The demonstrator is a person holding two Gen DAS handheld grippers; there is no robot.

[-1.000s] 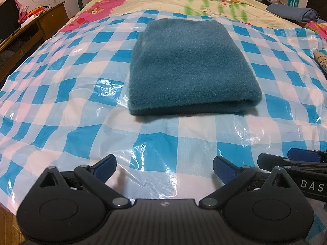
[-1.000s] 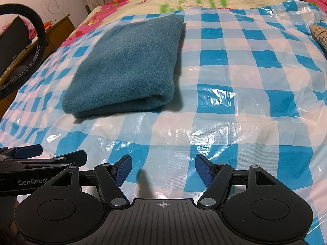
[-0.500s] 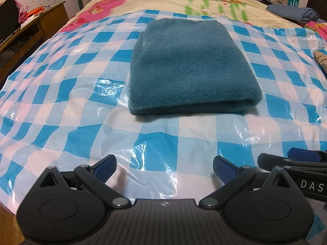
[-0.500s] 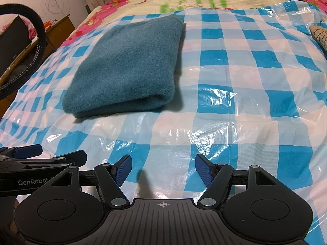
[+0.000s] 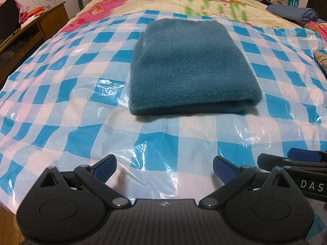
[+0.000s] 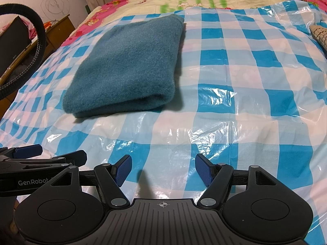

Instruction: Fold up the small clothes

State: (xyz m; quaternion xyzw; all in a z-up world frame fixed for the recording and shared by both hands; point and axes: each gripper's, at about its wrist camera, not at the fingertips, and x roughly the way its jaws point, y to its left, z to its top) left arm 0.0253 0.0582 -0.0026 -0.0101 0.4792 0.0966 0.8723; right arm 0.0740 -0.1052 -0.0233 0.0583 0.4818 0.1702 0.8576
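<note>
On checked sheet [image 5: 85,110] — folded (teal) fleece [image 5: 190,67]

Teal cloth [image 5: 190,65] on blue-and-white checked plastic sheet [image 5: 61,110].
Bedsheet [image 5: 204,2] cream with pink and green floral print; gripper pads [image 6: 122,169] blue, frames black.

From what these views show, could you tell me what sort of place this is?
Most likely a home bedroom: a bed with a flowered sheet, a wooden desk beside it, and a folded teal garment lying on a checked plastic cover.
</note>
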